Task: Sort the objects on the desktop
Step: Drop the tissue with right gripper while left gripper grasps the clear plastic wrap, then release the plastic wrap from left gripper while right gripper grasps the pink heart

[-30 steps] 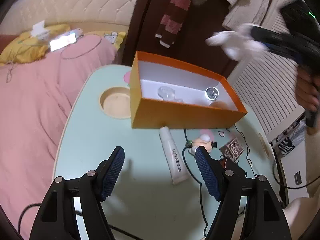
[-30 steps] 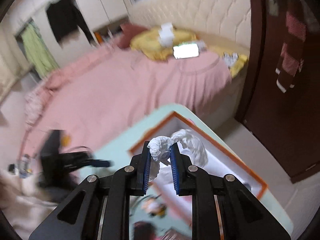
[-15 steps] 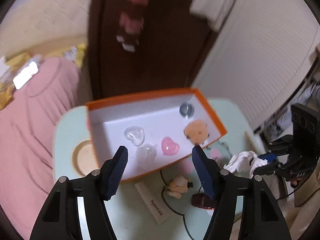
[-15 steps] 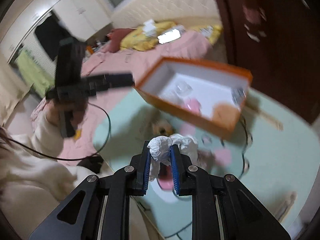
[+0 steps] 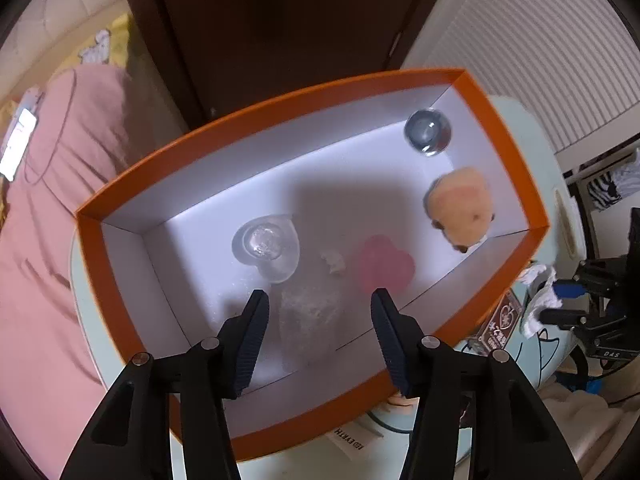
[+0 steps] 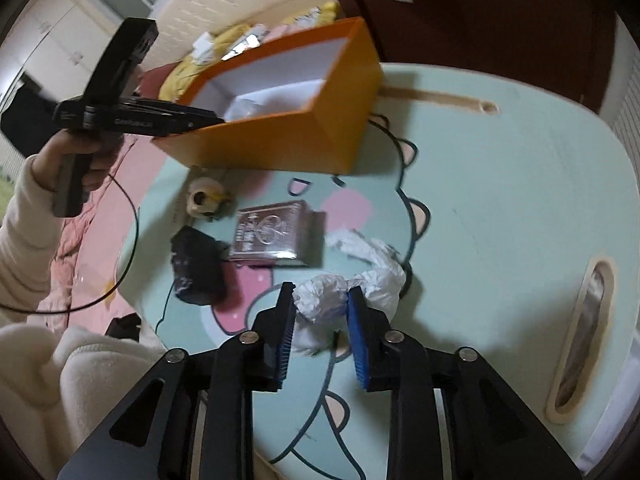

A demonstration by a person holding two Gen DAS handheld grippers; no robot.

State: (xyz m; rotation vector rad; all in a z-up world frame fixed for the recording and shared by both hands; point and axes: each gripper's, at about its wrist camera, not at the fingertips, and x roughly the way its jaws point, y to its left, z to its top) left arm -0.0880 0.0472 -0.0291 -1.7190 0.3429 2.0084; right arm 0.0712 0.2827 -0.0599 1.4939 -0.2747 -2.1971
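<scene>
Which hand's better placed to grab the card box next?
Right. The right gripper, jaws opening around the crumpled tissue, sits beside the card box; the left gripper hangs over the orange box.

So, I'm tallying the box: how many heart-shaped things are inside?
2. A clear heart lies left of the middle of the orange box, a pink heart right of it. Others may hide beneath the gripper.

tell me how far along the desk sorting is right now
Done: the orange box already holds a clear heart, a pink heart, a glass ball and a plush.

In hand: the right claw has crumpled white tissue between its opening jaws, low over the table. The left claw hovers over the box, closing on nothing.

Left: a card box, a small figurine and a black item.
</scene>
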